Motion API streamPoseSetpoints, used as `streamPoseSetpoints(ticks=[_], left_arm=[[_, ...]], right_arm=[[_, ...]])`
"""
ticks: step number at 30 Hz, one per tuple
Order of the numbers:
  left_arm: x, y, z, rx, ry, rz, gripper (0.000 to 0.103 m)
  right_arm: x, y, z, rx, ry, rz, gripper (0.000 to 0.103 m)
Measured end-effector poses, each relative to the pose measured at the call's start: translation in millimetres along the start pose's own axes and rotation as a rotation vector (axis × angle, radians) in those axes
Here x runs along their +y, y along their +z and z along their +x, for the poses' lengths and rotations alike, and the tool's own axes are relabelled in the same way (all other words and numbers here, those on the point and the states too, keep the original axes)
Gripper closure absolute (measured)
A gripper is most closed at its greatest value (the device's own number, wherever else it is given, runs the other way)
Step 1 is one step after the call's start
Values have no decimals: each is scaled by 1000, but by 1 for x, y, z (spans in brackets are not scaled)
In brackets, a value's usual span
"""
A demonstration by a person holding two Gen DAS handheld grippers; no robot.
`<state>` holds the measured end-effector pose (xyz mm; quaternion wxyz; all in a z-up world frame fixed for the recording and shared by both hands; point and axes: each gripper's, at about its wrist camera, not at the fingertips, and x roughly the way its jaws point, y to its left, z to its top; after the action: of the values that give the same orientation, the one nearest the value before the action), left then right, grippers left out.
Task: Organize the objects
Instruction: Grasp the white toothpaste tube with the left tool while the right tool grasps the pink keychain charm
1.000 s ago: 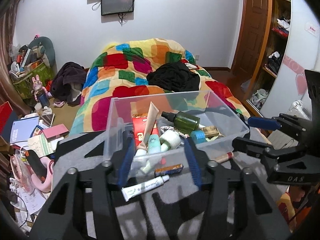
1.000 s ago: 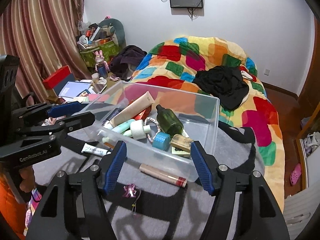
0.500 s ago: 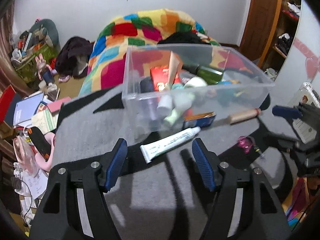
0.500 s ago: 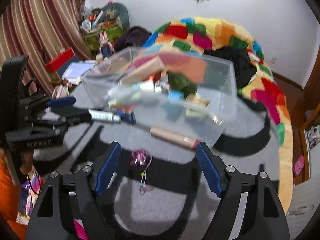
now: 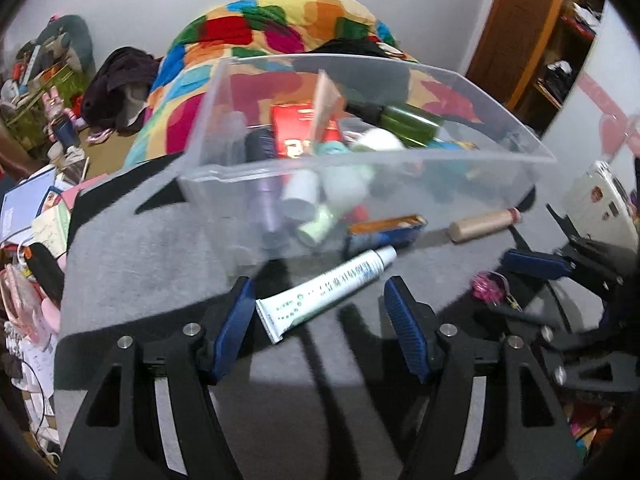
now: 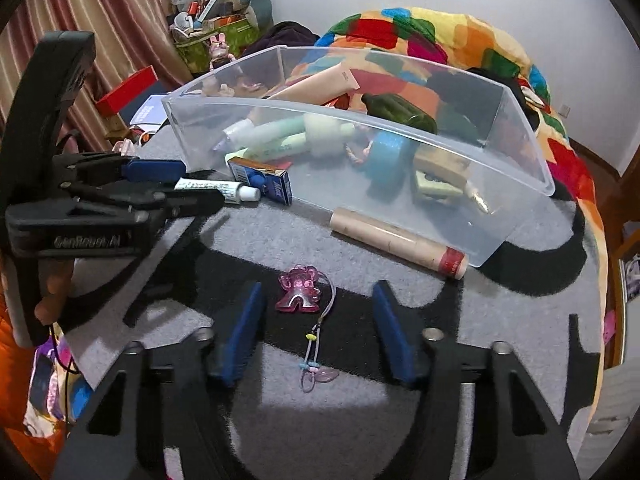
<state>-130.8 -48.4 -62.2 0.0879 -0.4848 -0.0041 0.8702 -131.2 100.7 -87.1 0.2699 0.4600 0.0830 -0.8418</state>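
A clear plastic bin [image 5: 224, 208] [image 6: 516, 120] with several bottles and tubes in it stands on a grey-and-black mat. In front of it lie a white tube [image 5: 340, 280] [image 6: 224, 191], a blue box [image 5: 384, 232] [image 6: 264, 182], a beige tube with a red cap [image 5: 480, 222] [image 6: 396, 242] and a pink charm on a cord [image 6: 300, 294] [image 5: 486, 286]. My left gripper [image 5: 318, 284] is low over the mat. Its jaws are closing, and the white tube's crimped end lies between them untouched. My right gripper [image 6: 316, 286] is closing too, with the pink charm between its pads, apart from both.
A bed with a patchwork quilt [image 5: 280, 20] lies behind the bin. Books, bags and clothes [image 5: 36, 208] crowd the floor at the left. A wooden door and shelves [image 5: 532, 40] stand at the right. The mat's edge drops off at the right [image 6: 592, 320].
Both grippers have sunk toward the mat and tipped downward. The white tube now lies between the left fingers and the pink charm between the right ones, which stand narrower than half a second ago.
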Motion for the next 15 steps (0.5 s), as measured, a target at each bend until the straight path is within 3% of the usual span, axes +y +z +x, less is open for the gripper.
streamPoseSetpoints(ticks=[2,7,15], left_arm=[[-8,-5,-5,-3,-21,10,42],[-29,-26,-12,26,-83,50,59],[-30,-18,-34,-52,3,85,56]], right_arm=[[-2,-1,-2,-5,-2,5,70],[-9,-3,-5,-10,4,29,90],[-15,-6,-12,-5,15,32,91]])
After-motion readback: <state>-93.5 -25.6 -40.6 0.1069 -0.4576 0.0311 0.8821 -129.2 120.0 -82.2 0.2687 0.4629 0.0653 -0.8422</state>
